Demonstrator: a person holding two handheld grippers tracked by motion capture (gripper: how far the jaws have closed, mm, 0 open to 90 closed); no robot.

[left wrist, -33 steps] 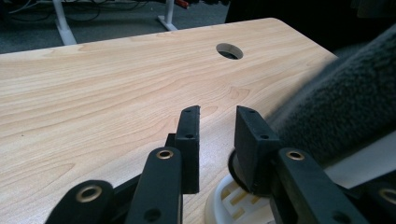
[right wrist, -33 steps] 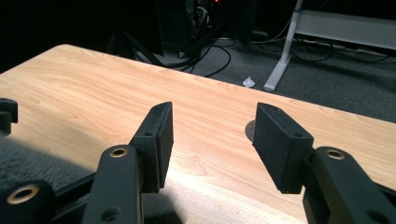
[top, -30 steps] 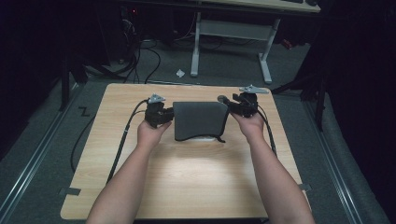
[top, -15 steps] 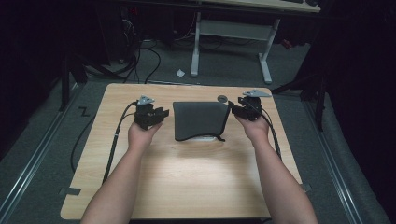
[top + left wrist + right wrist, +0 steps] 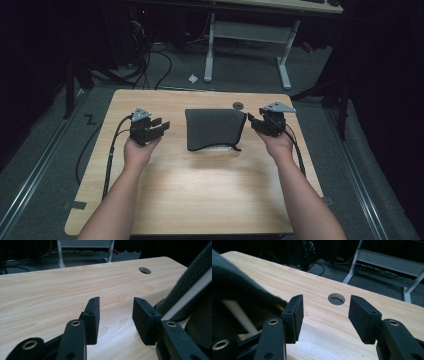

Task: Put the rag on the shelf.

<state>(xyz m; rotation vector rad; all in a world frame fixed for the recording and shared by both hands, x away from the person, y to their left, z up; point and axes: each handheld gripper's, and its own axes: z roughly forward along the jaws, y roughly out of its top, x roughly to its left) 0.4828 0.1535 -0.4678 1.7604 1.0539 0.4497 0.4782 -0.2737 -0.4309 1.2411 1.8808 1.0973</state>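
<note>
A folded dark grey cloth (image 5: 215, 129) lies flat on the wooden table (image 5: 200, 195), with a white edge showing at its near side. My left gripper (image 5: 161, 125) sits to the left of it, apart from the cloth, jaws open and empty. Those jaws have just been opening. In the left gripper view the gripper (image 5: 116, 302) has only bare wood between its pads, and the cloth (image 5: 190, 290) rises at the right. My right gripper (image 5: 251, 121) stands just off the cloth's right edge, open. In the right gripper view that gripper (image 5: 325, 301) is empty, with the cloth (image 5: 237, 297) at the left.
A round cable hole (image 5: 238, 105) sits in the table behind the cloth's right corner. Each gripper trails a black cable (image 5: 111, 150) along the table's sides. Beyond the far edge, a white desk frame (image 5: 250, 35) and loose cables stand on the dark floor.
Both grippers were at the cloth's far corners. The left has moved left and the right has moved right, off the cloth. The left jaws have widened. The cloth lies still.
</note>
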